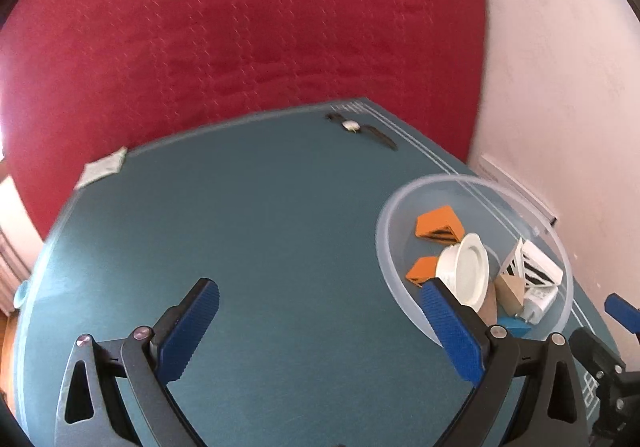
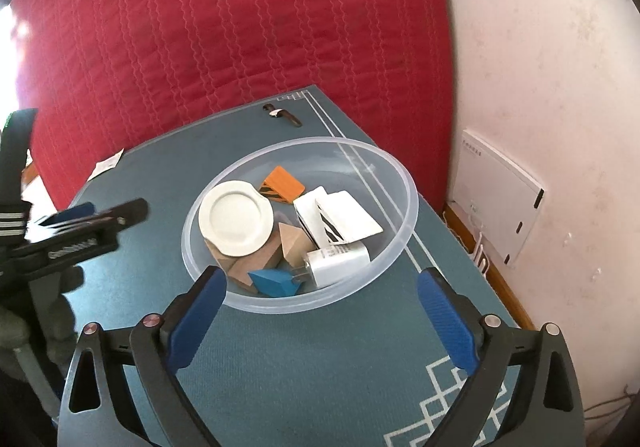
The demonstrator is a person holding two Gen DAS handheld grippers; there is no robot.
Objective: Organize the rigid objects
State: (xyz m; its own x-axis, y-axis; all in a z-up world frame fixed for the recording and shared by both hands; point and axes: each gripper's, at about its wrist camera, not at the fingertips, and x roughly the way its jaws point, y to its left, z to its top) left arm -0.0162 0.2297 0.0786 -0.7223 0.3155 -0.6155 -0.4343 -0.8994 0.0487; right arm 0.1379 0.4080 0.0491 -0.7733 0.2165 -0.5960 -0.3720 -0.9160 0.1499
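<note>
A clear plastic bowl (image 2: pixel 404 203) stands on the teal mat (image 2: pixel 280 367); it also shows in the left wrist view (image 1: pixel 388 259). In it lie a small white plate (image 2: pixel 234 217), an orange wedge (image 2: pixel 284 185), a white block (image 2: pixel 340 219), wooden blocks (image 2: pixel 294 243), a white charger (image 2: pixel 340 261) and a blue block (image 2: pixel 274 283). My right gripper (image 2: pixel 320 311) is open and empty, just in front of the bowl. My left gripper (image 1: pixel 320 323) is open and empty above the mat, left of the bowl; it also shows in the right wrist view (image 2: pixel 72 221).
A wristwatch (image 1: pixel 360 129) lies near the mat's far edge, and also shows in the right wrist view (image 2: pixel 282 115). A paper slip (image 1: pixel 102 169) lies at the far left edge. A red quilted cushion (image 1: pixel 240 27) stands behind. A white wall (image 2: pixel 560 87) with a white panel (image 2: pixel 500 195) is to the right.
</note>
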